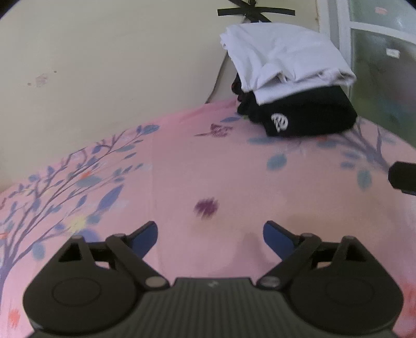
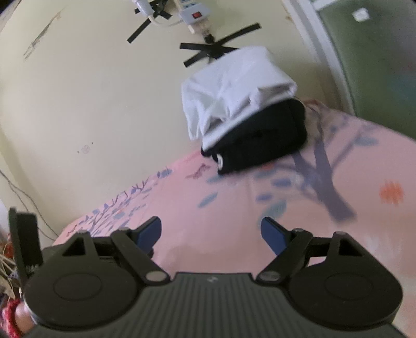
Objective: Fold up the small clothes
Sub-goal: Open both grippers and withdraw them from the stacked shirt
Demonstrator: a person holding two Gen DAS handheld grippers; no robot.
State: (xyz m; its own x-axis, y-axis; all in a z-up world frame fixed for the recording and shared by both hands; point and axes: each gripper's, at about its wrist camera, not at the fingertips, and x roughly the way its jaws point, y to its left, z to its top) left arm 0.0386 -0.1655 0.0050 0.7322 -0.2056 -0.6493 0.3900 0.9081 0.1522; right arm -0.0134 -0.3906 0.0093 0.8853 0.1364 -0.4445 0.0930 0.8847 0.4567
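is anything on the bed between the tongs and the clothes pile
Nothing visible. Only bare pink sheet lies between the open left tongs and the stacked clothes; the same holds for the open right tongs.

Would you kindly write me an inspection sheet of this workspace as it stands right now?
Surface: pink floral bedsheet, bare in front of both grippers.
Job's things: white garment folded on top of black garment, stacked at the far edge by the wall; the black one shows a white logo.
Clutter: nothing seen on the sheet.
Grippers: left gripper open, nothing between the jaws; right gripper open, nothing between the jaws.
Cables: thin wire along the wall at left; power strip and black tape on the wall.
Surroundings: cream wall; window frame at right.
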